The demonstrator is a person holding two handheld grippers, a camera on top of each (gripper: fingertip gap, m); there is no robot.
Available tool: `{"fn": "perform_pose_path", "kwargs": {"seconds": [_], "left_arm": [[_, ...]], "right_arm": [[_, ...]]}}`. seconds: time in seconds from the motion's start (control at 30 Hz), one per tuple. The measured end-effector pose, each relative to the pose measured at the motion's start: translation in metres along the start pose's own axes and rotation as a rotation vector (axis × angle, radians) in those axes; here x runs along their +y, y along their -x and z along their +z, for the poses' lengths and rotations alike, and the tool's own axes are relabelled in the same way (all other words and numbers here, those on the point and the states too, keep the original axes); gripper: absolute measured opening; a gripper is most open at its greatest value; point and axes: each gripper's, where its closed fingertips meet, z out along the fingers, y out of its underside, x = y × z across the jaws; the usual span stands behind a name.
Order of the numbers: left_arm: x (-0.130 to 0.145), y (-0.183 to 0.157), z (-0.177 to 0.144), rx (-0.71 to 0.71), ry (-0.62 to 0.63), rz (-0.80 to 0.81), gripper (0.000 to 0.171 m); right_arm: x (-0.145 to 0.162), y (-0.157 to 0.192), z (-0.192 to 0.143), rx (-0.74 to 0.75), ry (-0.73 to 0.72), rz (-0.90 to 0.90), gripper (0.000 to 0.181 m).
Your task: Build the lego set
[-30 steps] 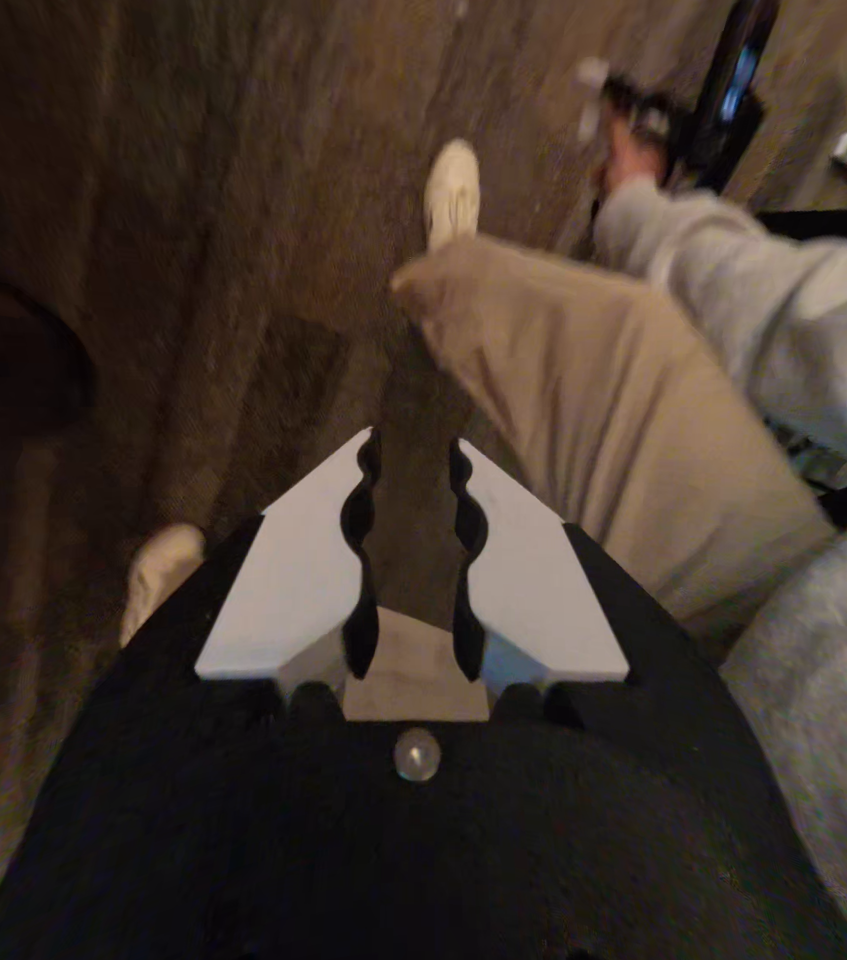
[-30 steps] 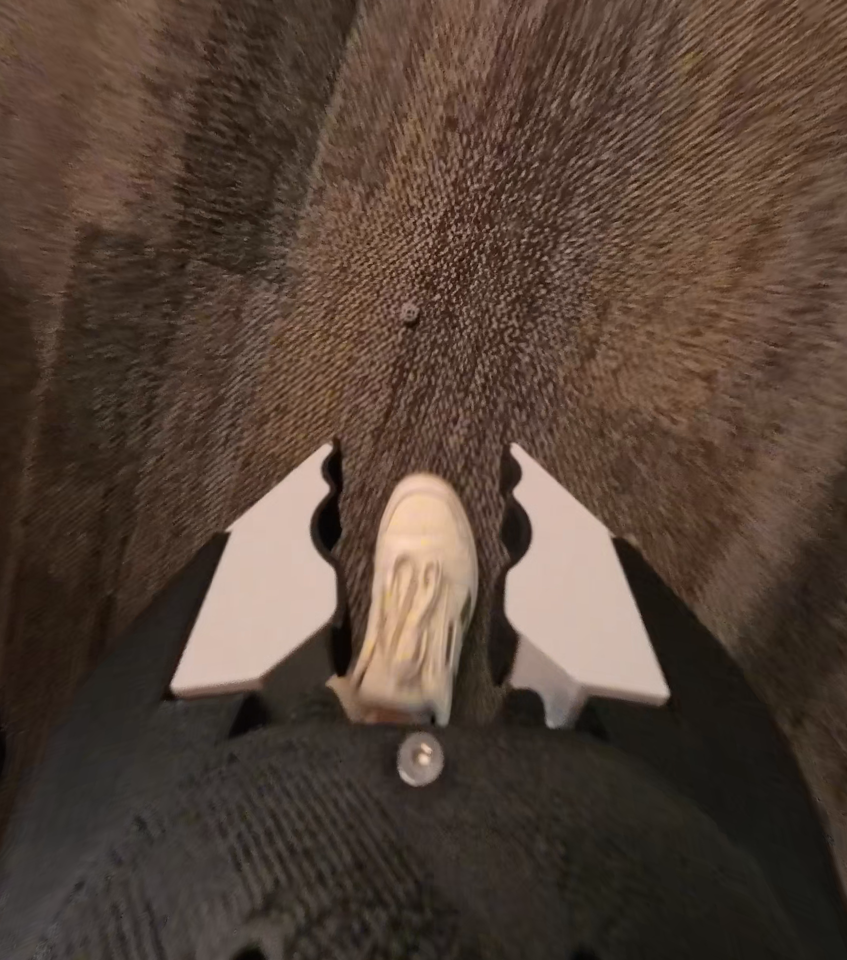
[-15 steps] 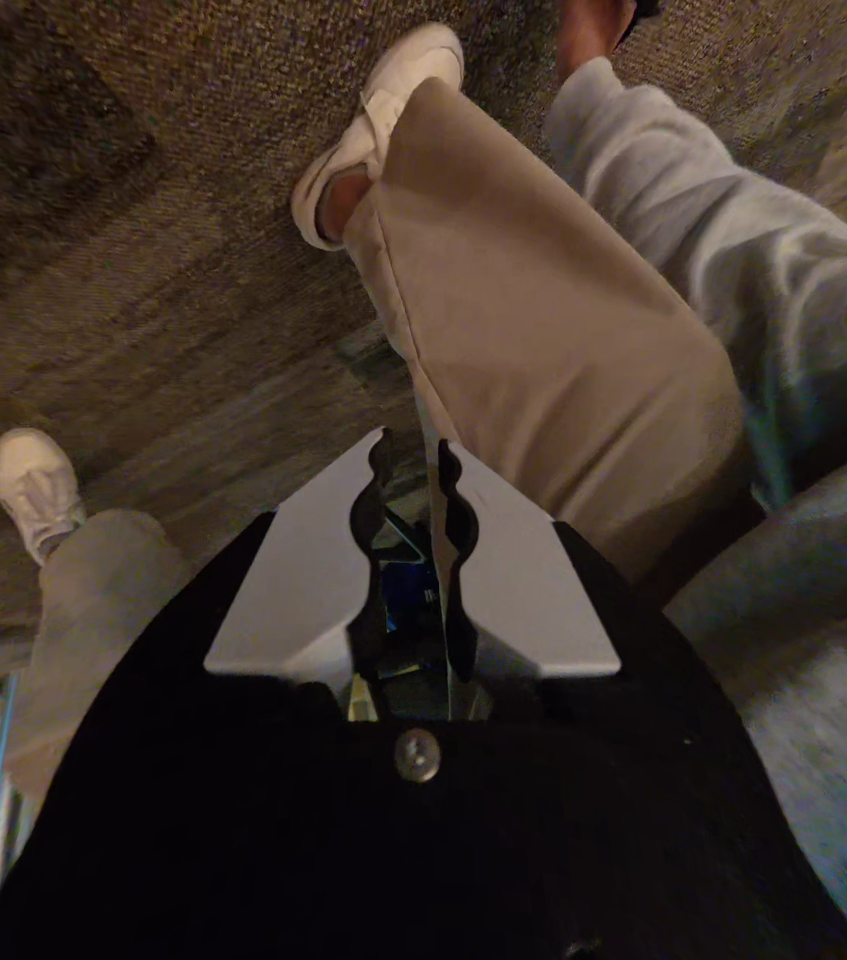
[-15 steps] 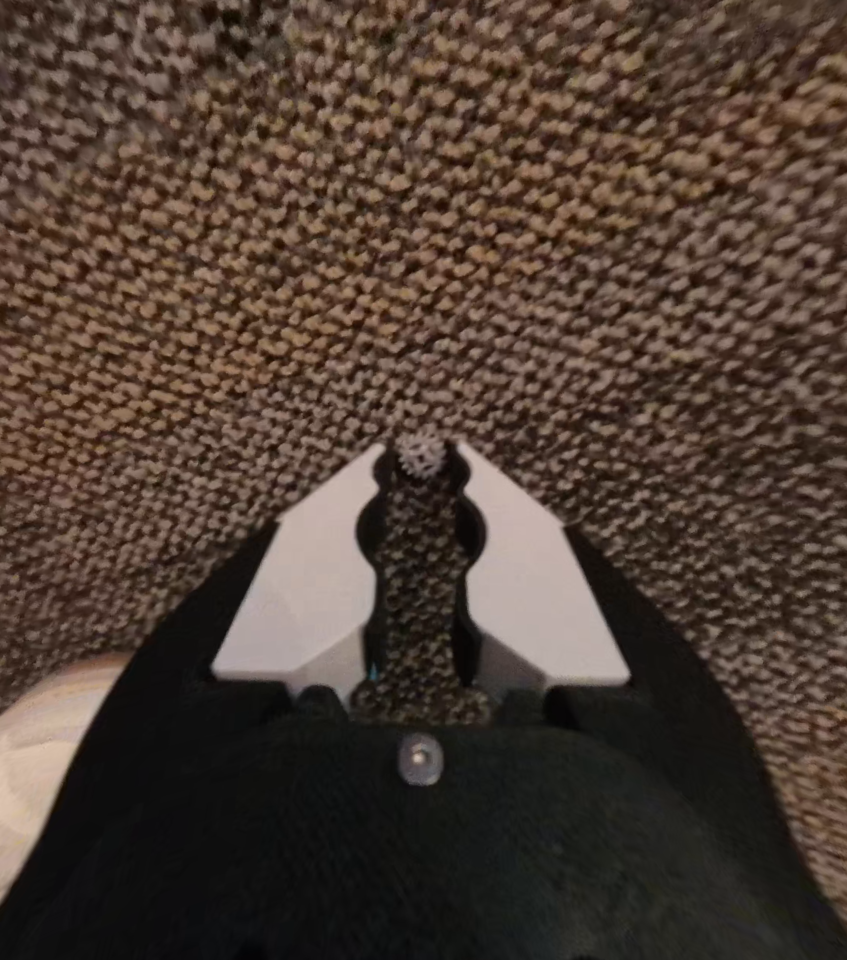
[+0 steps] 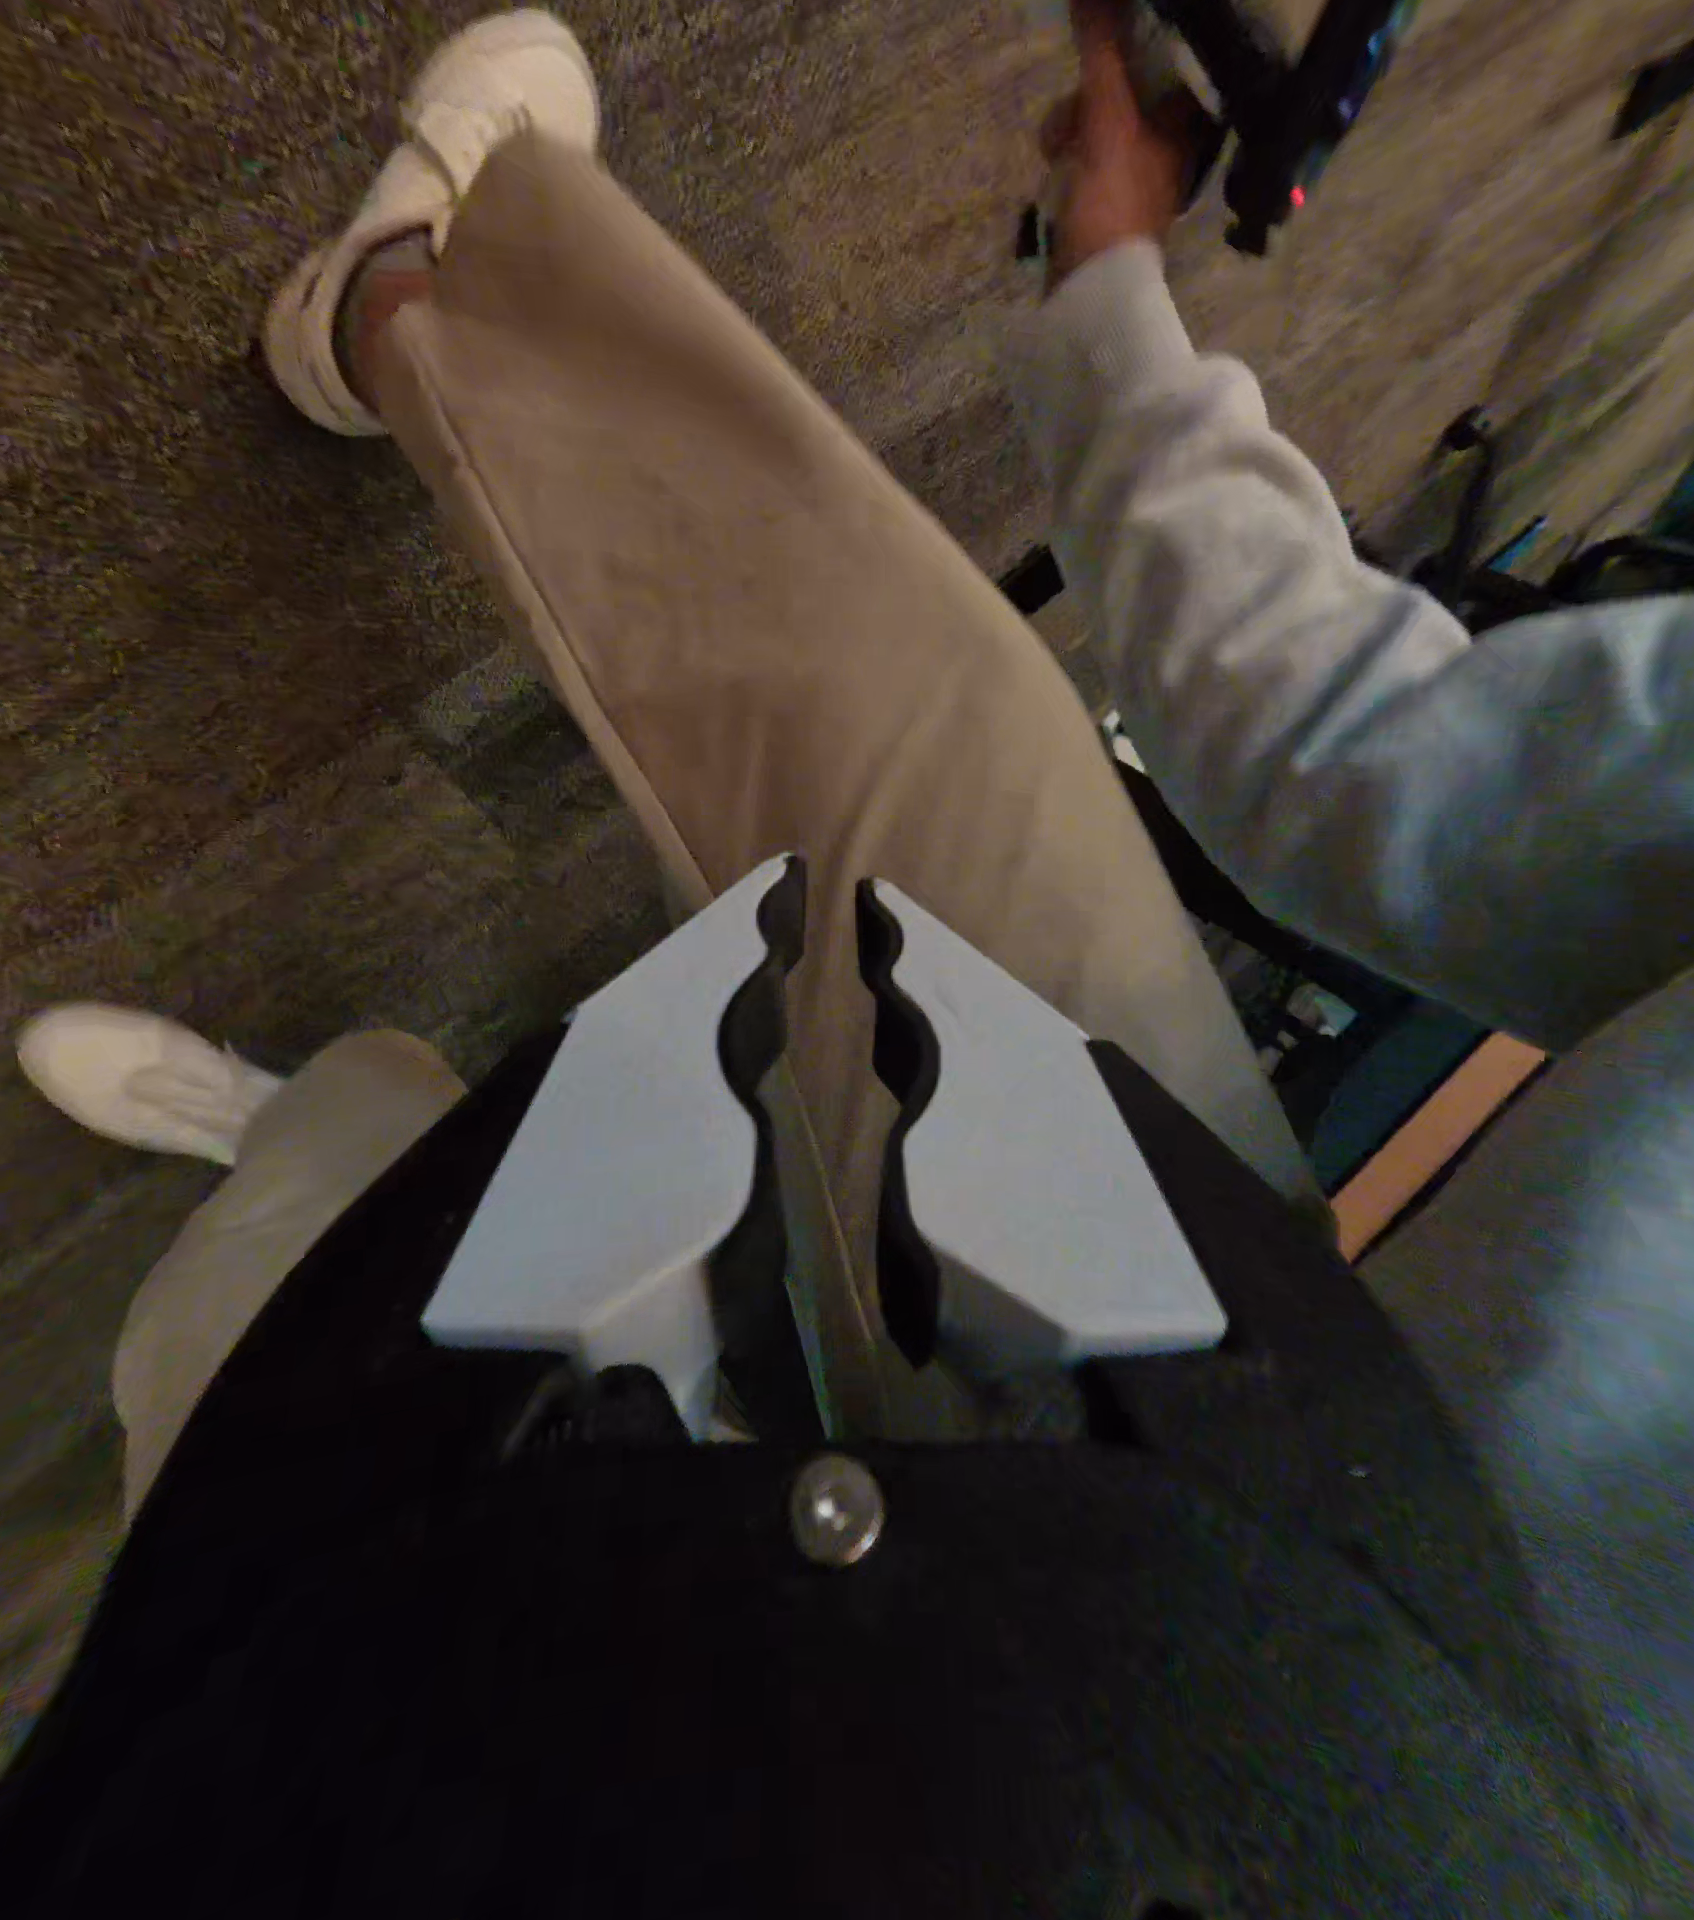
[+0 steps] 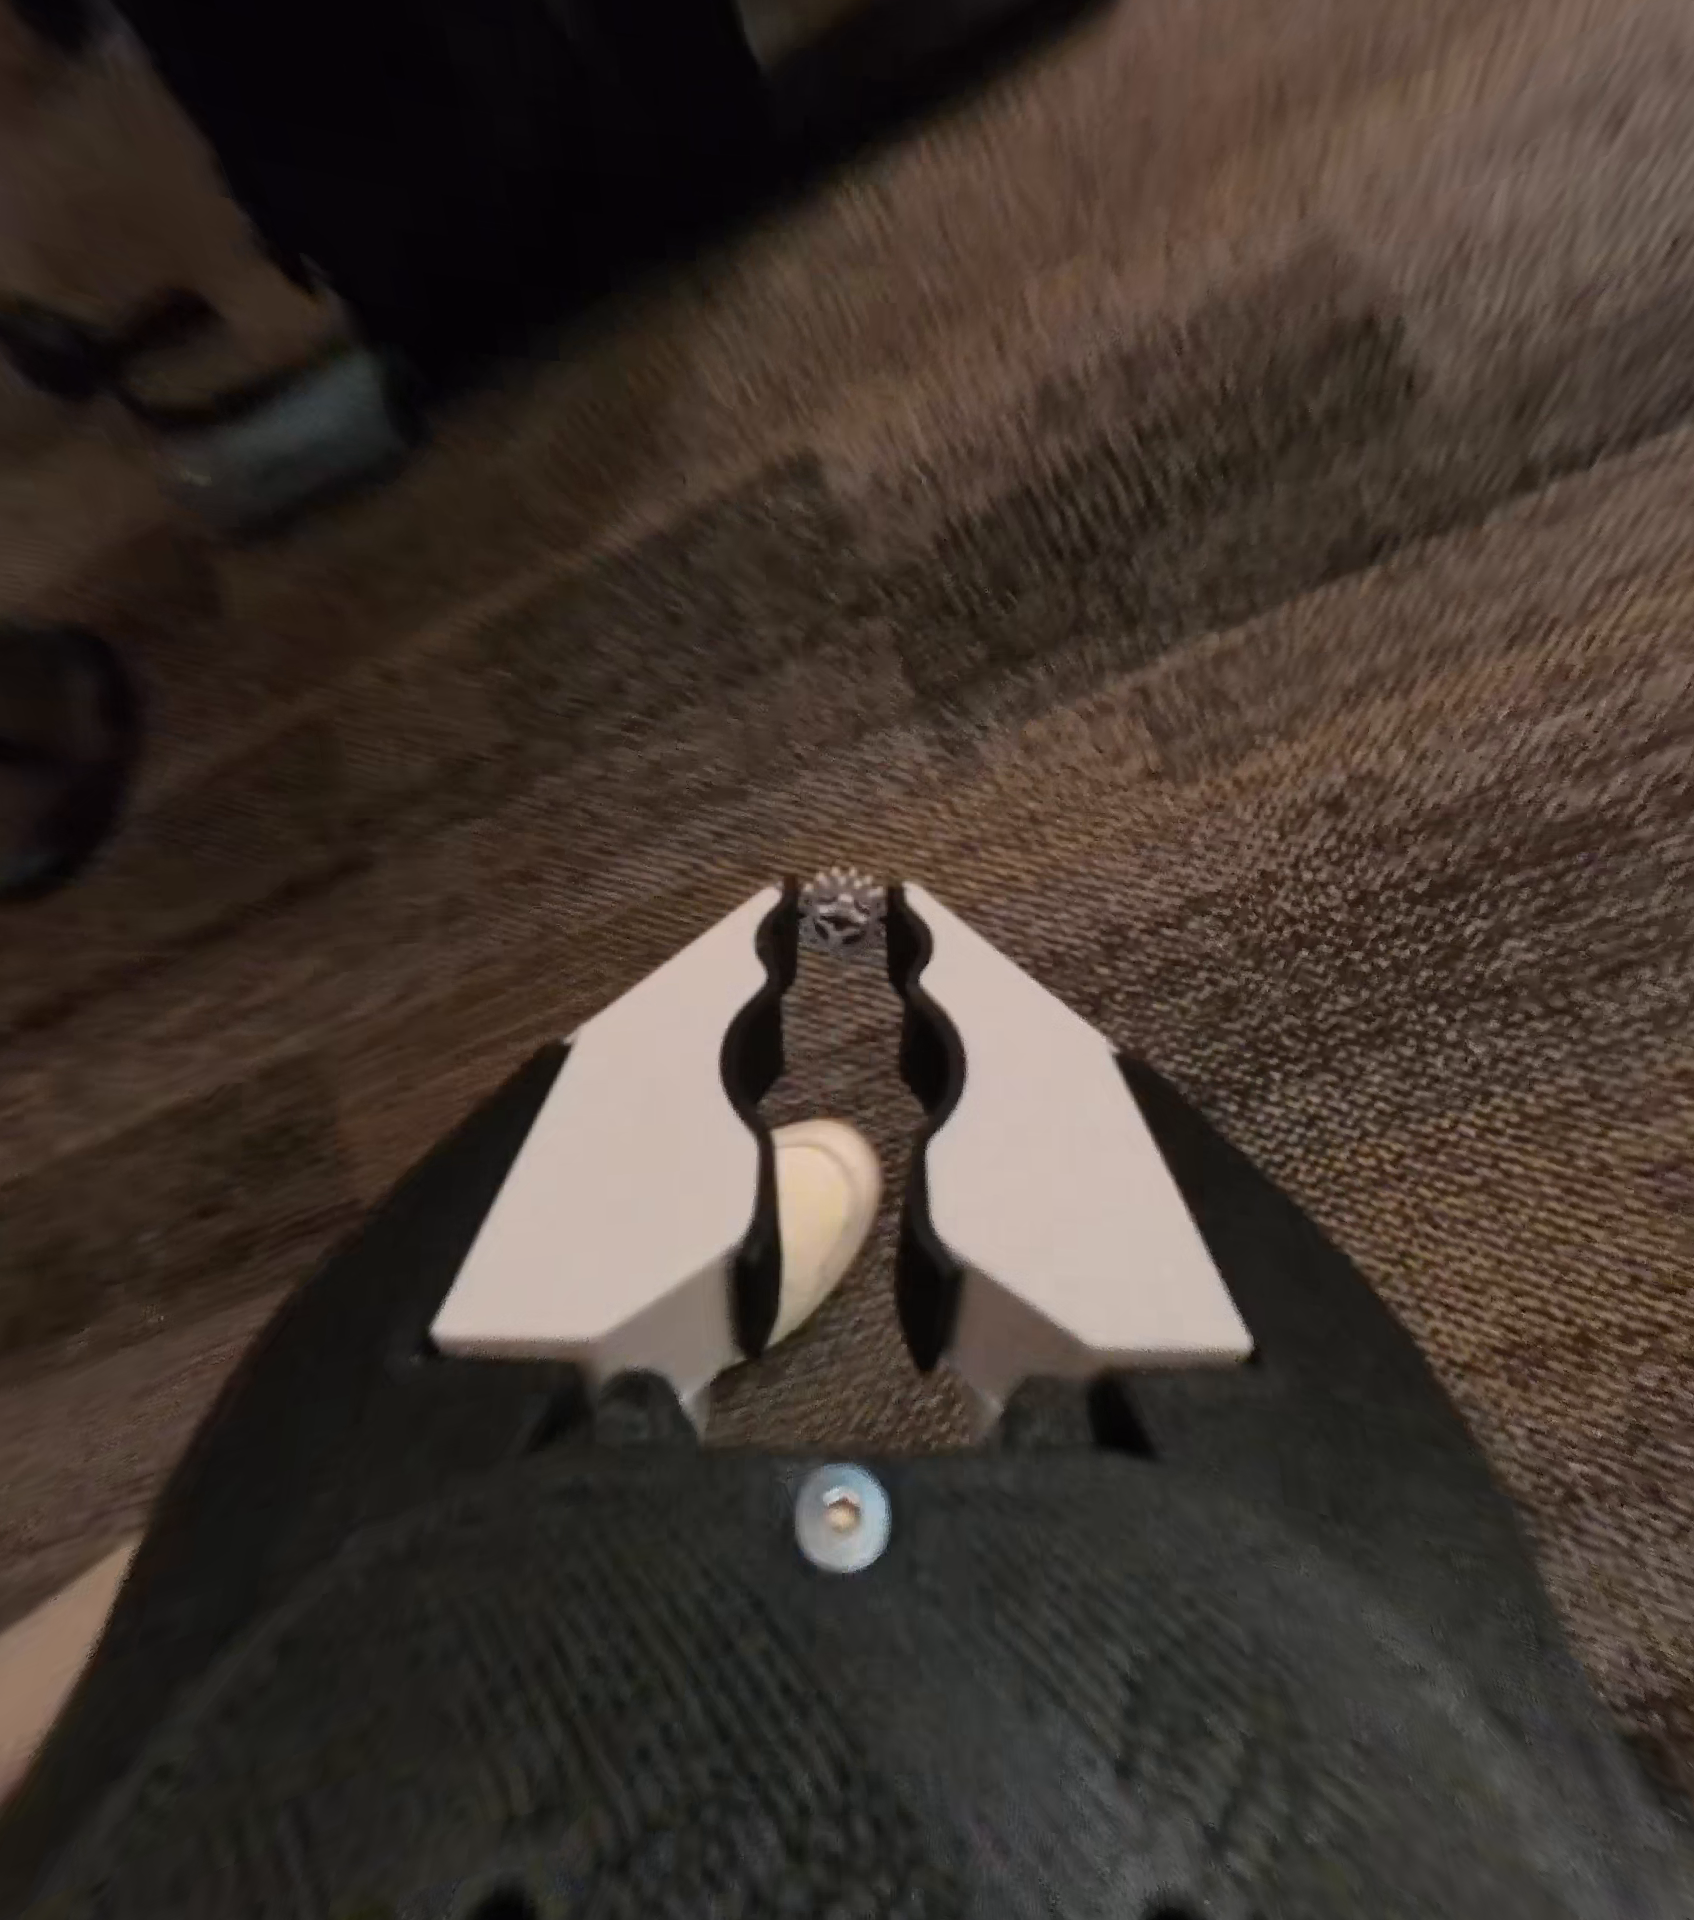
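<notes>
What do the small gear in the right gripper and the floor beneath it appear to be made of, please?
The small gear, pinched at the tips of the right gripper, looks like light grey moulded plastic: fine, even teeth around its rim and a dull sheen, though it is too small to be sure. The floor seems to be brown woven carpet, going by its looped, speckled texture.

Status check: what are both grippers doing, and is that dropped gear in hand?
Right gripper shut on small grey gear, pinched at the fingertips above the carpet. Left gripper nearly closed, empty, pointing at a trouser leg. Nothing blocking.
</notes>
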Motion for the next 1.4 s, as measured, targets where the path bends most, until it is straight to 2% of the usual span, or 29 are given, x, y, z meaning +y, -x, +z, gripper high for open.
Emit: {"fn": "perform_pose_path", "kwargs": {"seconds": [0.13, 0.2, 0.3, 0.37, 0.43, 0.5, 0.53, 0.6, 0.7, 0.77, 0.87, 0.97, 1.03, 1.17, 1.23, 1.3, 1.4], "left_arm": [[0.07, 0.02, -0.085, 0.12, -0.207, 0.079, 0.007], [0.112, 0.034, -0.144, 0.147, -0.317, 0.121, 0.008], [0.179, 0.045, -0.265, 0.182, -0.565, 0.119, 0.011], [0.223, 0.053, -0.338, 0.191, -0.695, 0.123, 0.017], [0.258, 0.068, -0.394, 0.172, -0.78, 0.144, 0.017], [0.279, 0.085, -0.435, 0.158, -0.855, 0.173, 0.018], [0.285, 0.095, -0.452, 0.153, -0.898, 0.179, 0.019], [0.287, 0.117, -0.481, 0.155, -0.988, 0.164, 0.019], [0.282, 0.151, -0.518, 0.226, -1.106, 0.069, 0.02], [0.278, 0.177, -0.535, 0.258, -1.123, 0.041, 0.022], [0.257, 0.237, -0.563, 0.18, -1.123, 0.004, 0.021], [0.22, 0.285, -0.61, 0.182, -1.125, -0.071, 0.023], [0.192, 0.294, -0.659, 0.206, -1.16, -0.058, 0.022], [0.138, 0.316, -0.747, 0.082, -1.234, 0.049, 0.019], [0.109, 0.332, -0.779, 0.062, -1.26, 0.067, 0.019], [0.079, 0.342, -0.806, 0.1, -1.276, 0.08, 0.019], [0.025, 0.363, -0.837, 0.126, -1.261, 0.152, 0.02]], "right_arm": [[-0.05, 0.138, -0.159, -0.07, -0.107, -0.12, 0.015], [-0.073, 0.233, -0.243, -0.166, -0.16, -0.186, 0.015], [-0.093, 0.401, -0.367, -0.326, -0.248, -0.314, 0.015], [-0.093, 0.521, -0.446, -0.465, -0.301, -0.383, 0.015], [-0.081, 0.624, -0.509, -0.575, -0.331, -0.449, 0.015], [-0.063, 0.71, -0.555, -0.708, -0.333, -0.52, 0.015], [-0.057, 0.742, -0.567, -0.751, -0.328, -0.59, 0.015], [-0.051, 0.79, -0.574, -0.808, -0.327, -0.712, 0.015], [-0.053, 0.849, -0.559, -0.948, -0.26, -0.693, 0.015], [-0.067, 0.886, -0.535, -0.989, -0.246, -0.646, 0.015], [-0.096, 0.941, -0.489, -0.974, -0.285, -0.646, 0.015], [-0.127, 0.995, -0.447, -0.971, -0.298, -0.639, 0.016], [-0.159, 1.037, -0.435, -1.022, -0.302, -0.634, 0.015], [-0.236, 1.115, -0.421, -1.09, -0.384, -0.698, 0.015], [-0.274, 1.144, -0.413, -1.089, -0.437, -0.71, 0.015], [-0.306, 1.167, -0.402, -1.072, -0.485, -0.701, 0.015], [-0.34, 1.194, -0.371, -0.987, -0.543, -0.712, 0.015]]}}
